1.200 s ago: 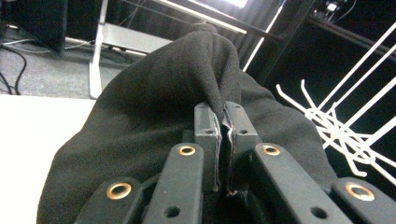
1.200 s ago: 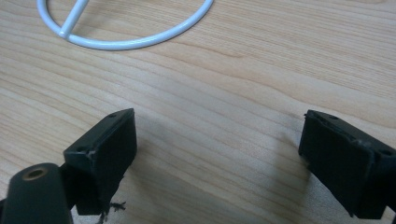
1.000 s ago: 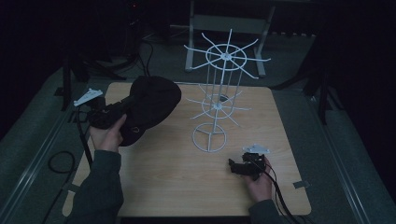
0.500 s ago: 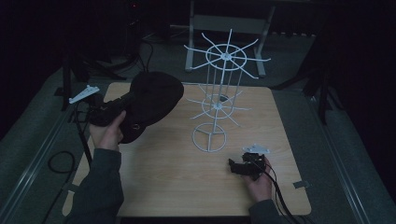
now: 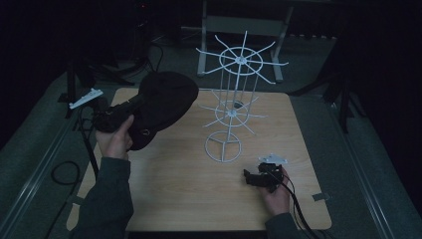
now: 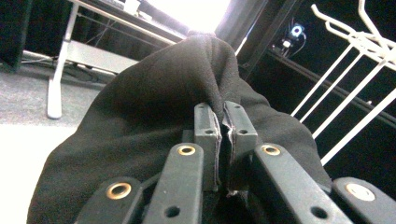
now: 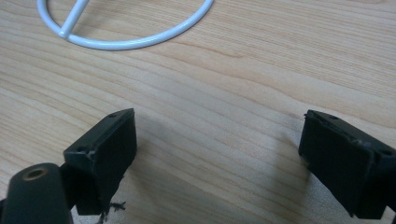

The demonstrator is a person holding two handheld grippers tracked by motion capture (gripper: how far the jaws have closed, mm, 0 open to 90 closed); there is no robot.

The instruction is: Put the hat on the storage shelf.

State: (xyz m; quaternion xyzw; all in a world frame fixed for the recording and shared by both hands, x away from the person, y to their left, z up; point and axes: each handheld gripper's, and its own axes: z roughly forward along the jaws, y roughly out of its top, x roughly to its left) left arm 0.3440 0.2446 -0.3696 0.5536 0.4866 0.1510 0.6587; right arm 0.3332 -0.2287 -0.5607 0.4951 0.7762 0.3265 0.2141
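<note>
Black hat (image 5: 164, 107) pinched tight in left jaws (image 6: 223, 135), held up over bench (image 5: 164, 189), just left of white rack (image 5: 234, 107). Rack prongs lying to hat's right. Right jaws (image 7: 217, 158) wide, holding nothing, resting low.

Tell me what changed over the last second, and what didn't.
Very little. The left gripper stays shut on the black hat, and hat and hand have edged only slightly, up the picture toward the white wire rack. The right gripper stays open, resting on the wooden table near the rack's base.
</note>
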